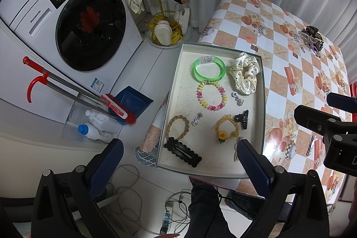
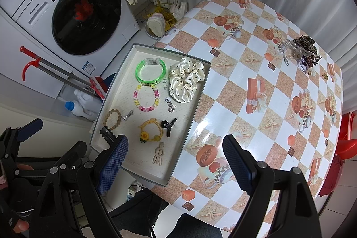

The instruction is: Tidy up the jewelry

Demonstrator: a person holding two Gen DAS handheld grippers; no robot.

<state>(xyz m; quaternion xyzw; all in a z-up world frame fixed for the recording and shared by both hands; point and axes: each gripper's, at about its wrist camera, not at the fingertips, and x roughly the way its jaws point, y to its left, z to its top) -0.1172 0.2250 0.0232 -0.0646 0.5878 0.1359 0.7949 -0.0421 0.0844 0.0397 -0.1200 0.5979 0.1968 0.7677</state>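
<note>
A shallow grey tray (image 1: 176, 86) (image 2: 202, 84) lies on the table's left edge. It holds a green bangle (image 1: 208, 69) (image 2: 150, 70), a polka-dot cream scrunchie (image 1: 244, 75) (image 2: 185, 79), a pink-yellow coil bracelet (image 1: 212, 96) (image 2: 146, 98), a braided tan band (image 1: 177, 126), a black scalloped clip (image 1: 183, 152), a yellow hair tie (image 1: 226, 128) (image 2: 149, 128), a small black claw clip (image 1: 242, 118) (image 2: 168, 123) and a beige clip (image 2: 158, 155). A pile of unsorted clips (image 1: 310, 38) (image 2: 300, 50) lies at the table's far right. My left gripper (image 1: 178, 162) is open above the tray's near edge. My right gripper (image 2: 176, 162) is open and empty over the tray's near right corner.
The checked tablecloth (image 2: 256, 86) covers the table. A washing machine (image 1: 73, 21) stands on the left, with a broom and dustpan (image 1: 116, 104) and detergent bottles (image 1: 96, 126) on the floor. A slipper rack (image 1: 165, 15) stands behind the tray. Cables and a power strip (image 1: 167, 213) lie on the floor below.
</note>
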